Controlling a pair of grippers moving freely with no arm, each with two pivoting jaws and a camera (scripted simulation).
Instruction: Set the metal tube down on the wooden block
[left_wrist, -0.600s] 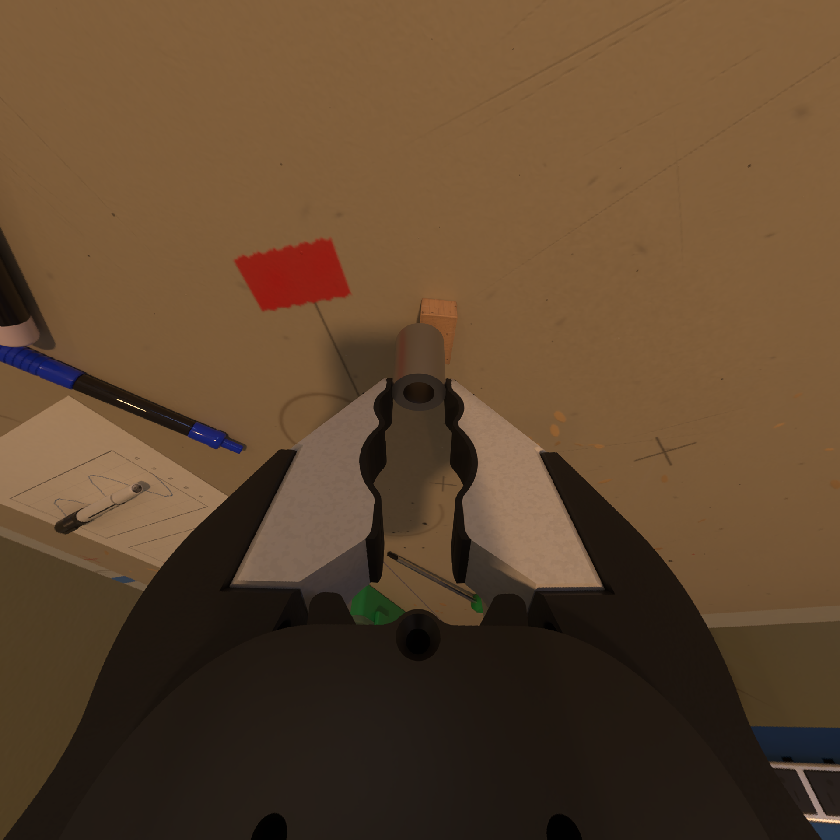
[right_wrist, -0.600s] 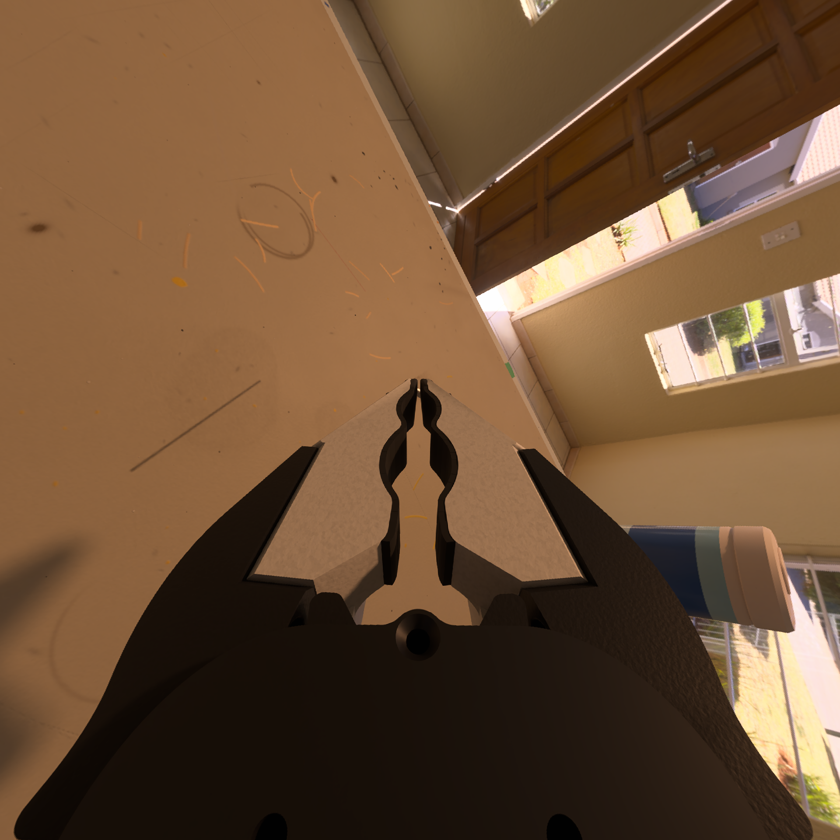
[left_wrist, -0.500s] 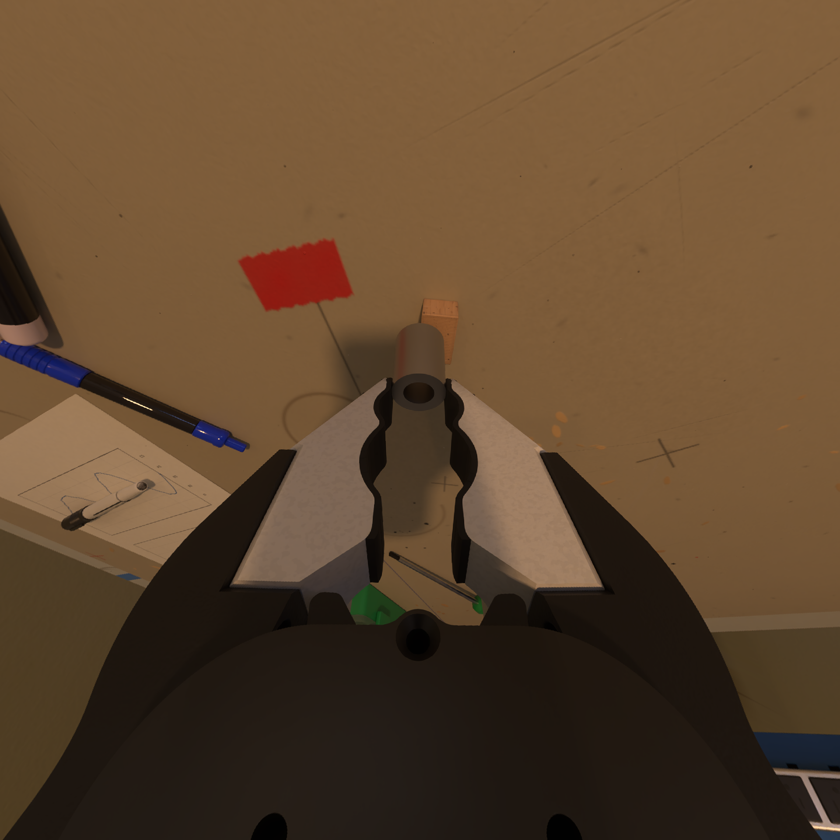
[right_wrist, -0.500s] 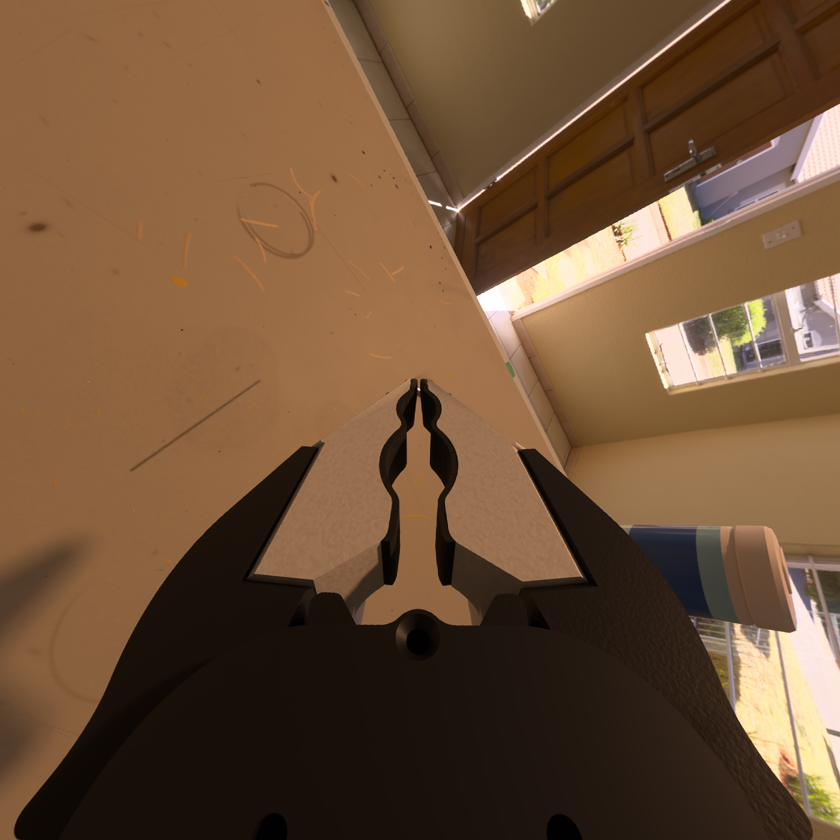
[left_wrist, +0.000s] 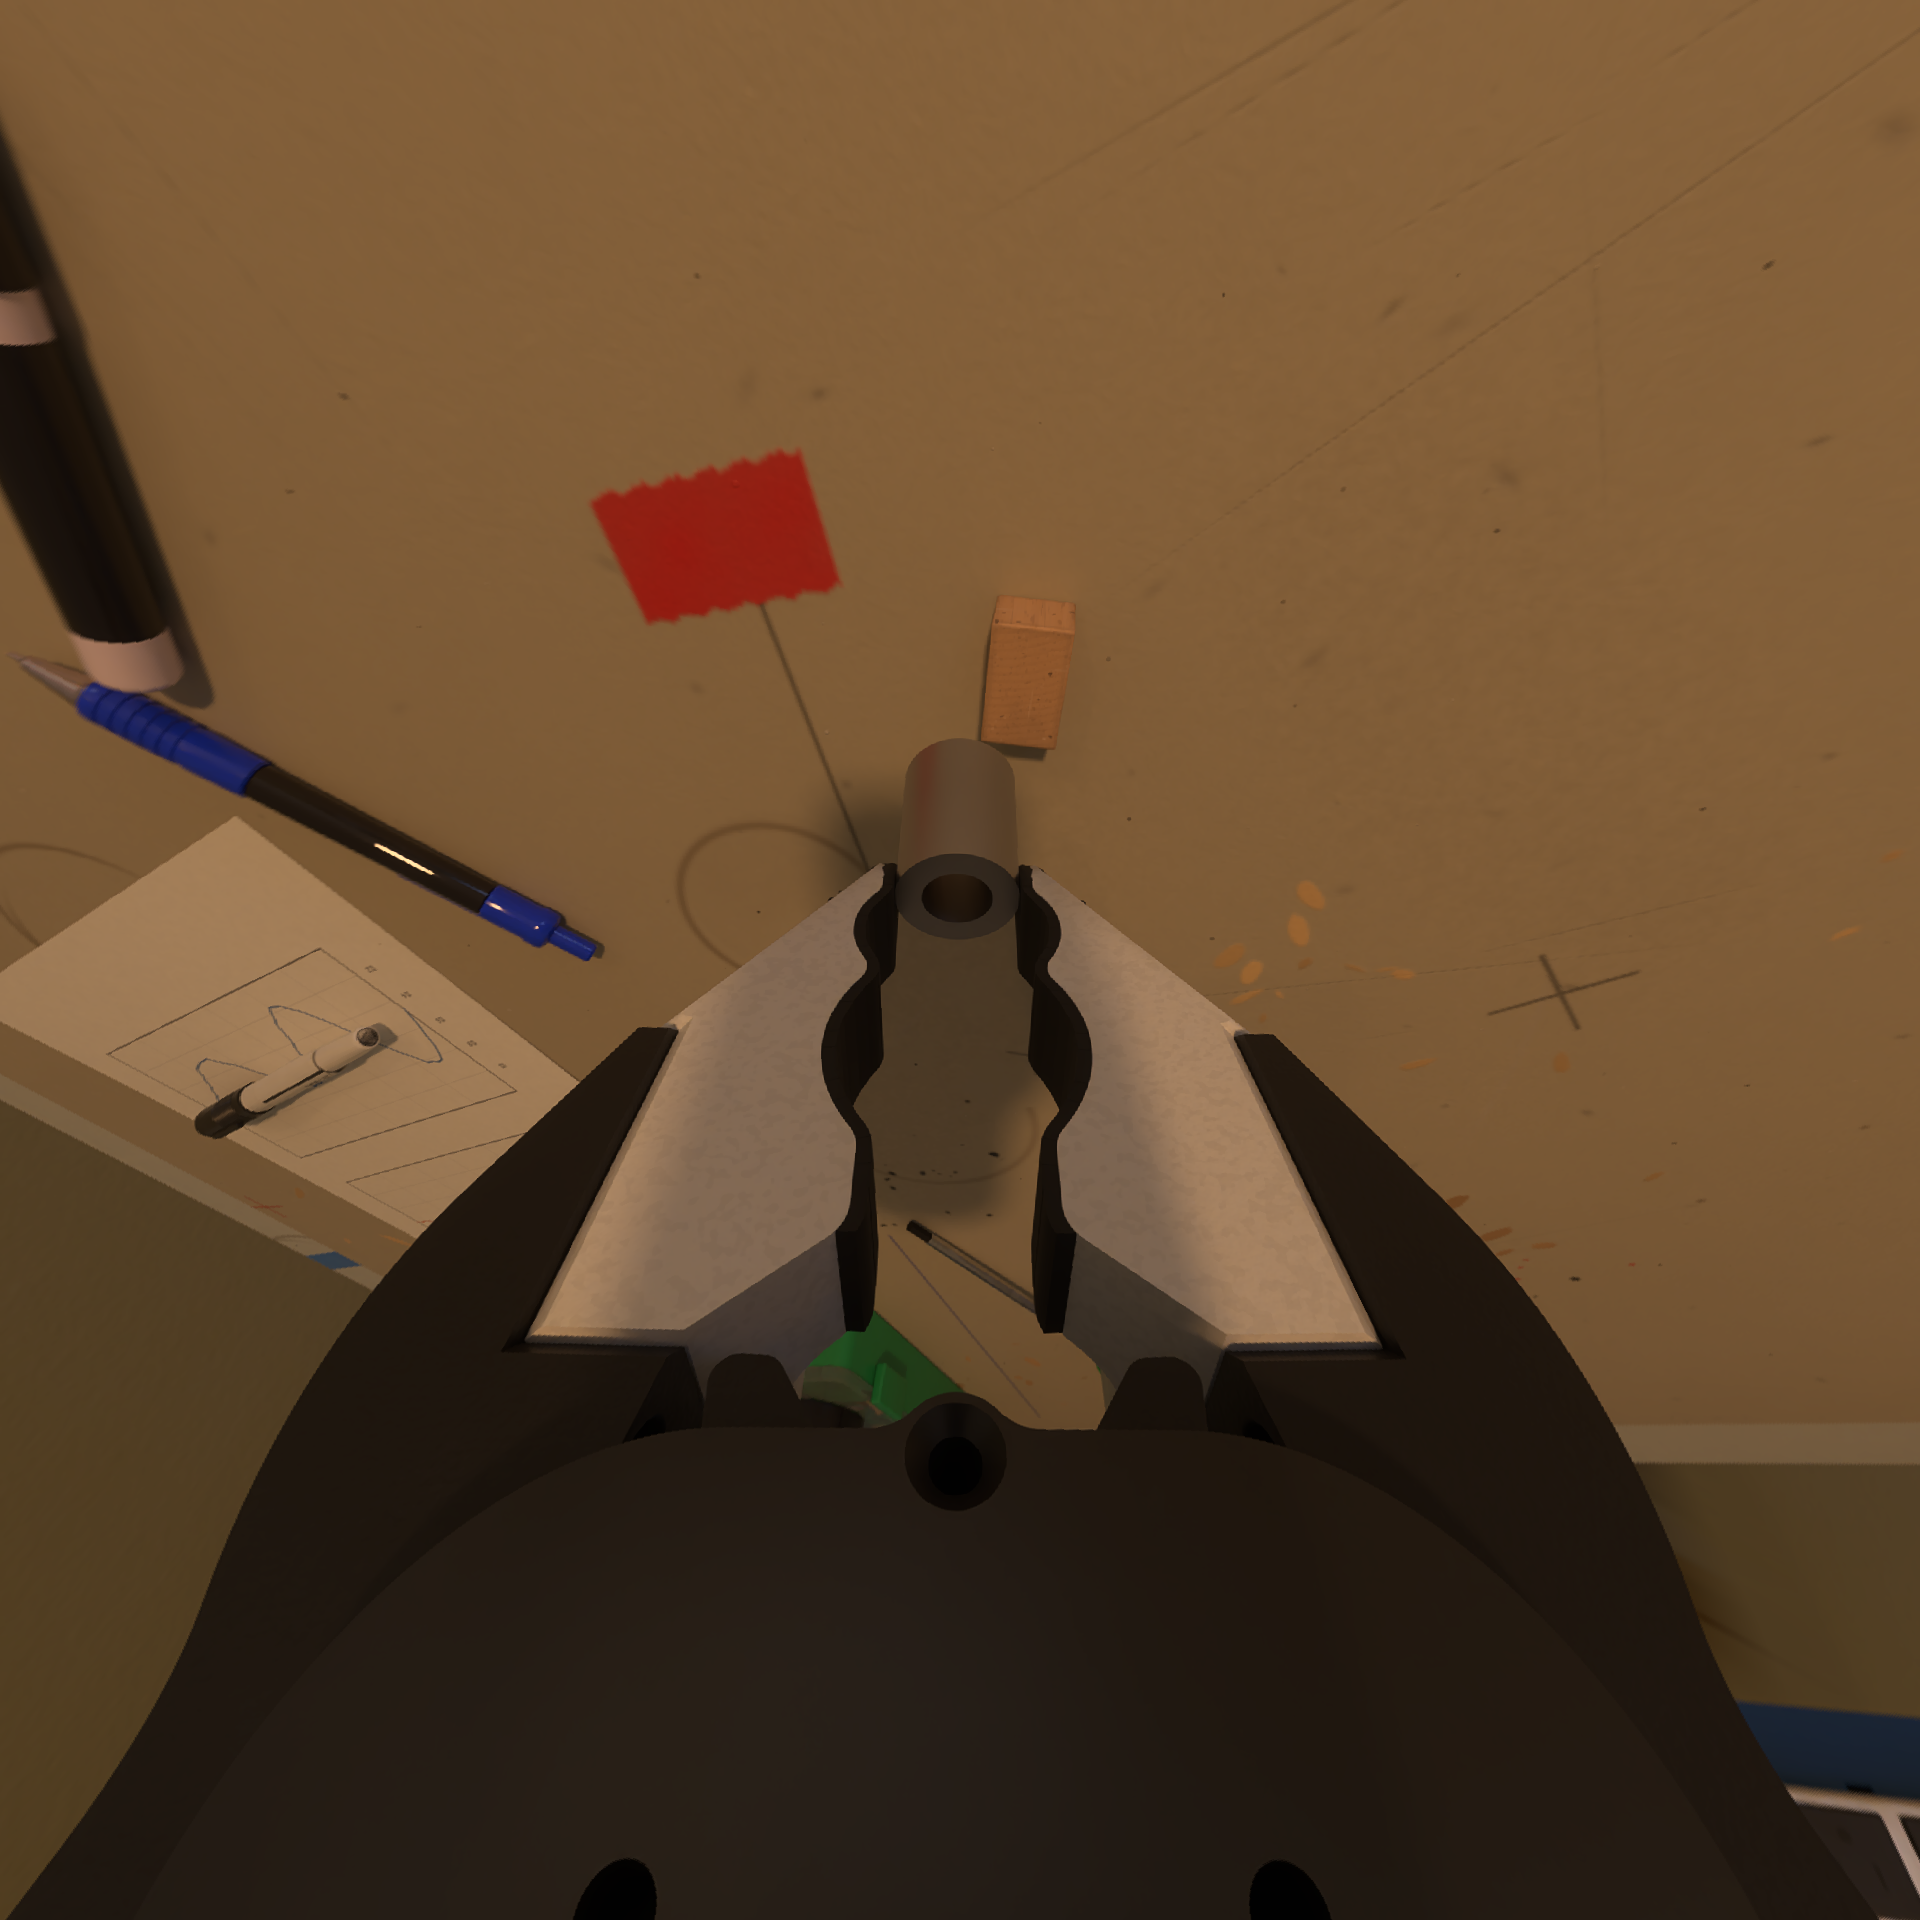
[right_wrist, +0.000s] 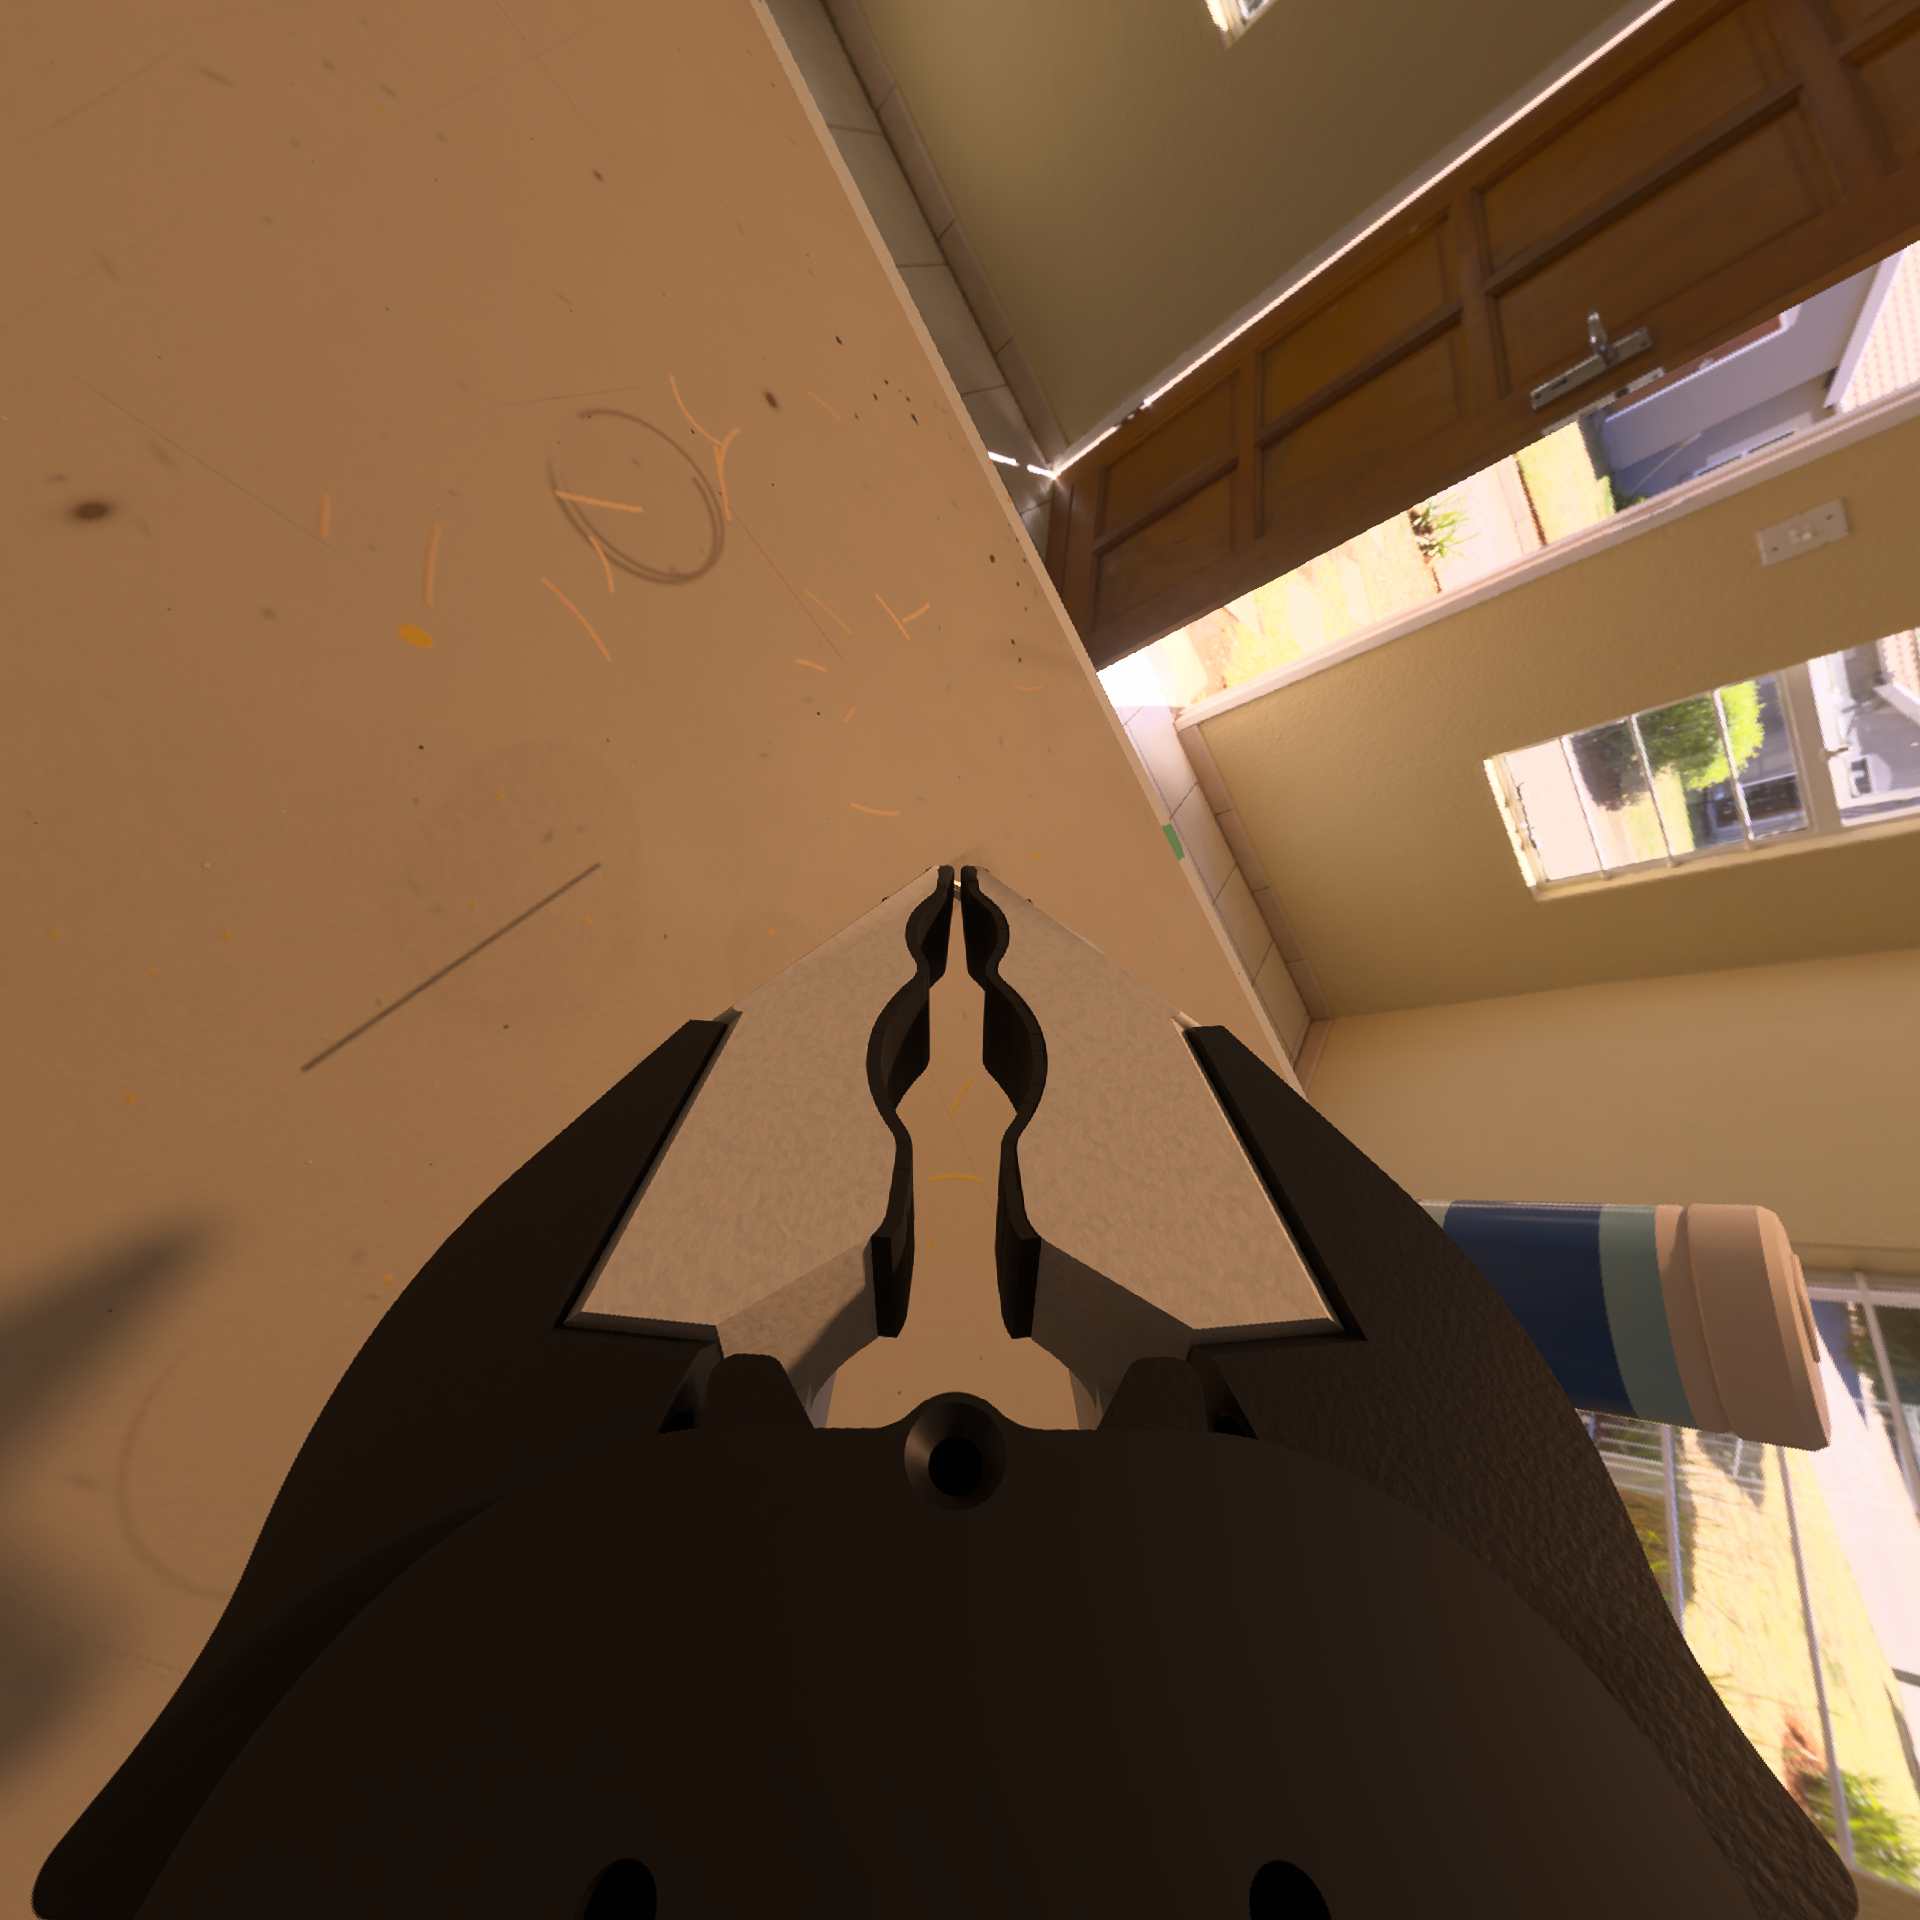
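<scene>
My left gripper (left_wrist: 956, 883) is shut on the grey metal tube (left_wrist: 957, 831), gripping it at the fingertips with the tube's open end facing the camera, held above the tabletop. The small light wooden block (left_wrist: 1027, 670) lies on the table just beyond and slightly right of the tube, fully visible and apart from it. My right gripper (right_wrist: 956, 878) is shut and empty, over a bare part of the table near its edge.
A red paper patch (left_wrist: 717, 535) lies left of the block. A blue and black pen (left_wrist: 322, 816), a black roll (left_wrist: 73, 499), a sheet of paper (left_wrist: 260, 1018) with a marker (left_wrist: 291, 1081), a thin stylus (left_wrist: 971, 1268) and a green object (left_wrist: 878, 1377) lie nearer. A blue cylinder (right_wrist: 1621, 1330) is at right in the right wrist view.
The left gripper with the tube has drawn back or risen a little: the wooden block, partly hidden behind the tube before, now shows fully beyond it. The right gripper has not moved.
</scene>
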